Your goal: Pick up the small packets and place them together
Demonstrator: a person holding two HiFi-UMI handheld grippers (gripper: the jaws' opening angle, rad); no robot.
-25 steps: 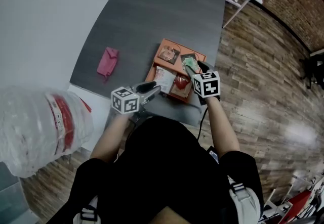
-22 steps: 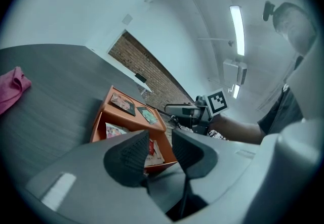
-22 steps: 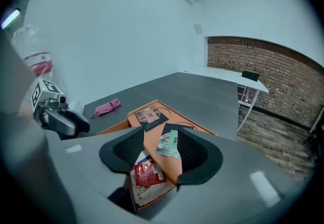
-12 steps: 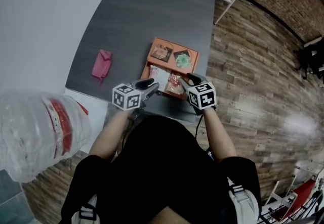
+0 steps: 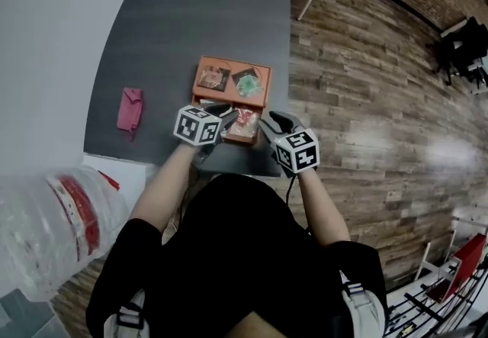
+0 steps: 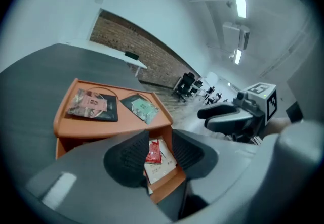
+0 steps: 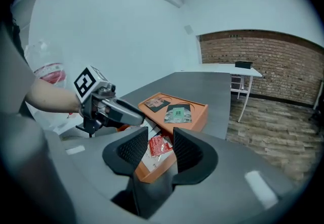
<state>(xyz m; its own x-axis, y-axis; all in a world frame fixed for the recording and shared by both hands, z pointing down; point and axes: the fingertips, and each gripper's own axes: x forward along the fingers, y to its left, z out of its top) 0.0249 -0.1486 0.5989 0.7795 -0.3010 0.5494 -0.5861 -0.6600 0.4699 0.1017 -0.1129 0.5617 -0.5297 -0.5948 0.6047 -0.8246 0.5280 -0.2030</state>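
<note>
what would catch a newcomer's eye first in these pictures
The orange tray stands out at the near edge of the dark table, a red packet in its lower compartment. The left gripper and right gripper hover open right before it; the right's jaws have just been closing partway, with nothing between the pads. A pink bundle lies apart on the table's left.

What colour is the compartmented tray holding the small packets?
Orange; the compartmented tray shows best in the left gripper view.
</note>
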